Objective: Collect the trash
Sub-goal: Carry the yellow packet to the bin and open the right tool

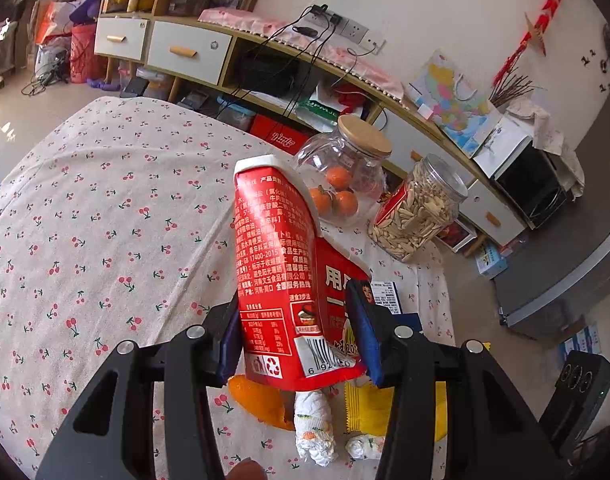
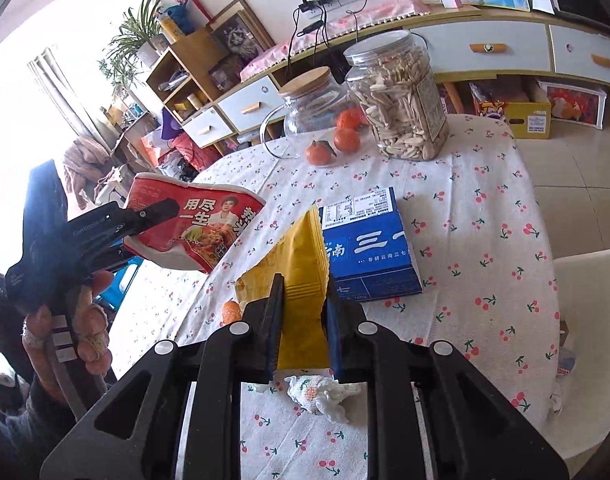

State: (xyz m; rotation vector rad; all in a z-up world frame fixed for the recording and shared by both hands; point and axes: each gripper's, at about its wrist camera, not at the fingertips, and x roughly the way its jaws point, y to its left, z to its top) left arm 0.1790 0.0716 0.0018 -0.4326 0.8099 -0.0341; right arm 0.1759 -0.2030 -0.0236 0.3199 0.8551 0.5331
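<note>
Trash lies and hangs over the cherry-print tabletop [image 2: 485,208]. Nearest the right camera, a crumpled tissue [image 2: 321,394] rests on the cloth just below the right gripper [image 2: 303,320], whose jaws are clamped on a yellow wrapper [image 2: 301,264]; the wrapper stands up between the fingers, lifted off the cloth. Beyond it a blue box [image 2: 371,248] lies flat on the tabletop, its near edge partly behind the wrapper. An orange peel [image 2: 231,311] sits to the left of the right gripper.

In the left view, the left gripper [image 1: 301,332] is closed on a red noodle packet [image 1: 277,280], held upright and clear of the cloth. Under the packet lie the orange peel [image 1: 261,402], a twisted tissue [image 1: 315,426] and a smaller tissue ball [image 1: 363,446], with the yellow wrapper [image 1: 369,408] just beside them. The right view shows the red packet [image 2: 193,226] from its side, pinched by the left gripper [image 2: 145,220] out past the tabletop's left edge, with a hand [image 2: 85,332] around the handle.

Farther back stand a glass jar [image 1: 345,172] with a wooden lid, holding oranges, and just beside it a plastic jar of seeds [image 1: 419,208]. Behind them runs a low cabinet [image 1: 185,50] against the wall.
</note>
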